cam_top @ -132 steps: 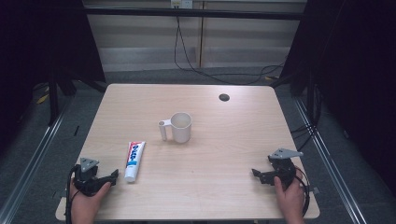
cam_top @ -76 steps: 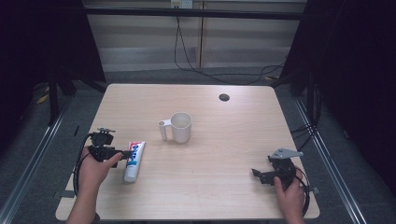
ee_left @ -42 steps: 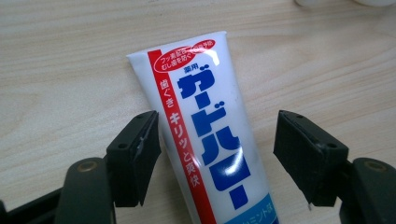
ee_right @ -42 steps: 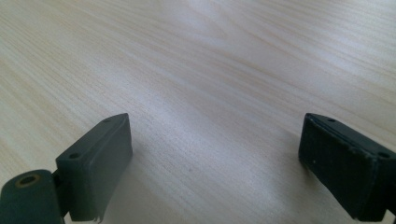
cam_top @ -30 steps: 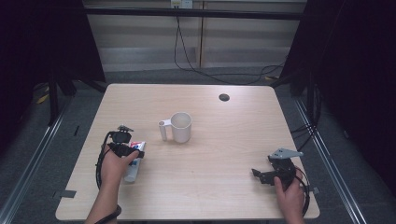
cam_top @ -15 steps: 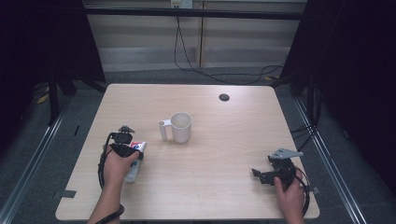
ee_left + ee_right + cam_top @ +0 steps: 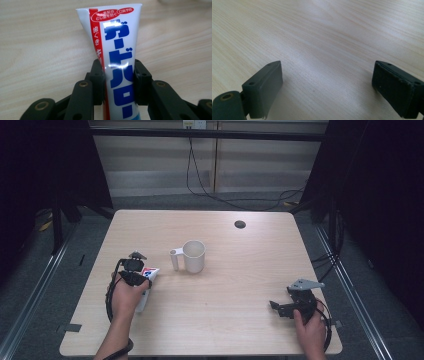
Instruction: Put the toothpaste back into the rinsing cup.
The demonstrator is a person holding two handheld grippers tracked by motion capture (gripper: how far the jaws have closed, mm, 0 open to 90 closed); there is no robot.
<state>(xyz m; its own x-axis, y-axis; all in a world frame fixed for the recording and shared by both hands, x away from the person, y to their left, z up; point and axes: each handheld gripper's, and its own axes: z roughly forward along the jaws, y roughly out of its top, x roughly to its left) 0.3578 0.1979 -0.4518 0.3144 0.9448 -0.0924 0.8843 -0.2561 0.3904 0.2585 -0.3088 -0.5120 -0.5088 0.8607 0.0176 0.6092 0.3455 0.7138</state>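
1. Left gripper (image 7: 141,279): sits left of centre in the high view. Its jaws have just been closing and now pinch the tube (image 7: 118,60) from both sides, pads pressed to its flanks in the left gripper view.
2. Tube: white with blue and red print, lying flat on the table (image 7: 240,265). In the high view its printed end (image 7: 150,272) shows at the gripper's upper right, left of the mug.
3. Mug (image 7: 193,256): upright, centre of the high view, handle to the left, apart from the tube.
4. Right gripper (image 7: 283,307): lower right of the high view, resting on the table. Jaws stand wide apart with bare wood between them.
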